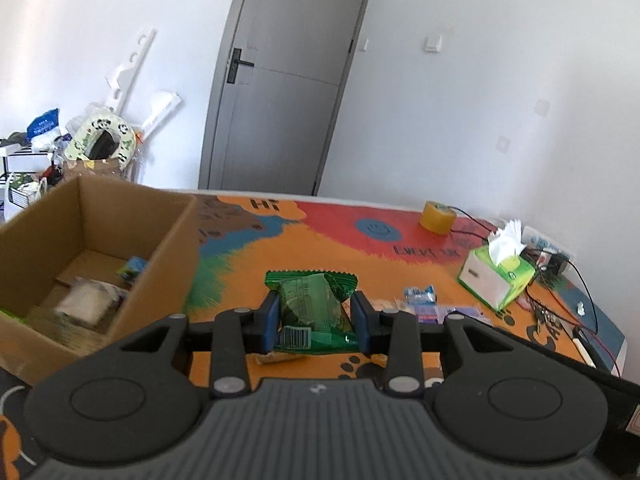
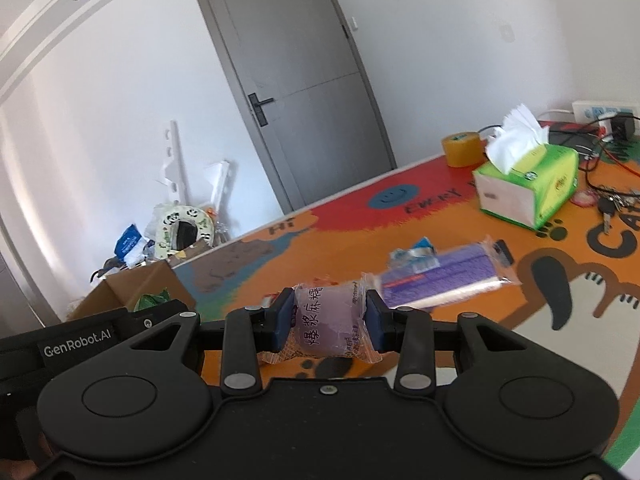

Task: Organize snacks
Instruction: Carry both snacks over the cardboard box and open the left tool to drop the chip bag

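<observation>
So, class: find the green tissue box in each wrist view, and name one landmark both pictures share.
Left wrist view: the green tissue box sits at the right, on the table's far side, right of the held green snack packet.
Right wrist view: the box is upper right, behind the purple wafer pack.
Shared landmark: the yellow tape roll beside it.

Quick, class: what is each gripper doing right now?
Left gripper: closed on the green snack packet.
Right gripper: closed on the purple mochi packet.
</observation>
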The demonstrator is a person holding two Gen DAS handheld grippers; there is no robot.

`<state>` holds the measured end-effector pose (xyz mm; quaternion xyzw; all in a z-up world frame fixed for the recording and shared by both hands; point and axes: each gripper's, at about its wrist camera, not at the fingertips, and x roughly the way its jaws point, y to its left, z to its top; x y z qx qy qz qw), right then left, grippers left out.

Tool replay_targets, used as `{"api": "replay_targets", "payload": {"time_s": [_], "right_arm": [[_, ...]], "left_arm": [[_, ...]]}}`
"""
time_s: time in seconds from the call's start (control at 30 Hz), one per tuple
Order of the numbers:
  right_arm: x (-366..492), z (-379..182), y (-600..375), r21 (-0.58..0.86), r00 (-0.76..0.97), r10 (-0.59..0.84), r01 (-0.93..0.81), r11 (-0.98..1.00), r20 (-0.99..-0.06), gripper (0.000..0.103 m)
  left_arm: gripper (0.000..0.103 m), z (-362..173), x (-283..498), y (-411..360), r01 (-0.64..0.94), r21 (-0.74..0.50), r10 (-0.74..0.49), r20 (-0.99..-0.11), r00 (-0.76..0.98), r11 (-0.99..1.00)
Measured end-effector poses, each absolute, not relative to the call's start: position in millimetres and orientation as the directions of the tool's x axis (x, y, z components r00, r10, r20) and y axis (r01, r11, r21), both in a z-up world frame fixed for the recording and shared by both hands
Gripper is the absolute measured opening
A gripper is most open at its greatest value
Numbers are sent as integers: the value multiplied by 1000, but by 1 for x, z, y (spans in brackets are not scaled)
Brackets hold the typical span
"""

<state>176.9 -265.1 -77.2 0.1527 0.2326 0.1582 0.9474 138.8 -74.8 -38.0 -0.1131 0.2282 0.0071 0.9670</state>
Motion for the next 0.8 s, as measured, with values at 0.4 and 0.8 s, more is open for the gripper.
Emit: {"api": "replay_targets", "payload": {"time_s": [0.4, 0.8], "right_arm": [[172, -54, -228, 348, 838, 420, -300, 888, -348, 38], [182, -45, -190, 340, 814, 476, -368, 866, -333, 38]], "left_arm": [[36, -16, 117, -33, -144, -219, 50, -386, 921, 965], [36, -13, 111, 20, -244, -236, 141, -384, 913, 941]]}}
